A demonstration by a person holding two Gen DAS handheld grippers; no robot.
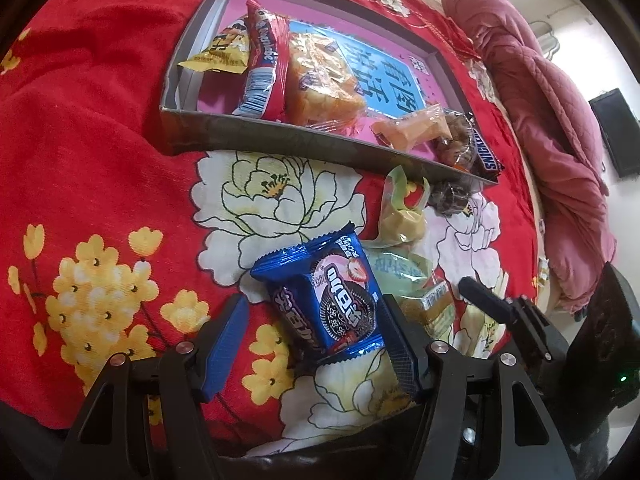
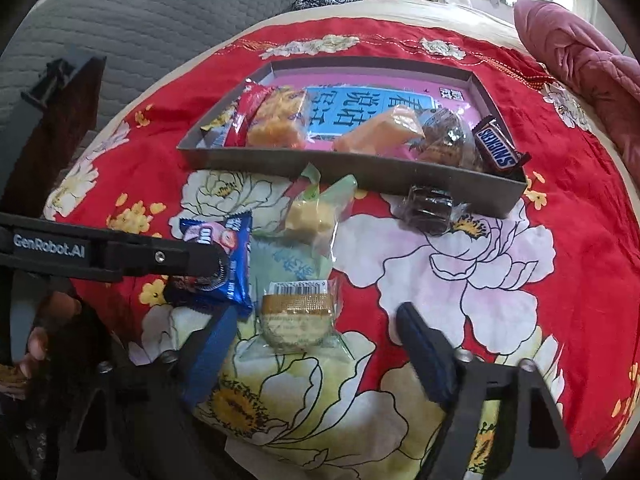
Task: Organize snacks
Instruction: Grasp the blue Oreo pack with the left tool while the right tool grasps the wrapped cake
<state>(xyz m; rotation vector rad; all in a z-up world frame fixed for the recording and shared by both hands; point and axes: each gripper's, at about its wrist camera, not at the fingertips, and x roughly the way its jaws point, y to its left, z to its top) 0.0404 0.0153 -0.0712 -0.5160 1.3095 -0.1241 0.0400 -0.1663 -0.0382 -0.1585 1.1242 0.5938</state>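
Note:
A blue cookie pack lies on the red flowered bedspread between the fingers of my left gripper, which is open; the pack's edge is against the right pad, while the left pad stands apart from it. In the right wrist view the same pack shows under the left gripper's finger. My right gripper is open around a round pastry in a green wrapper, with its pads off it. Behind stands a grey box holding several snacks, a Snickers bar among them.
A yellow cake in a clear-green wrapper and a dark chocolate cake lie loose just before the box. A pink quilt is heaped at the right. A grey padded surface rises at the far left. A person's hand shows low left.

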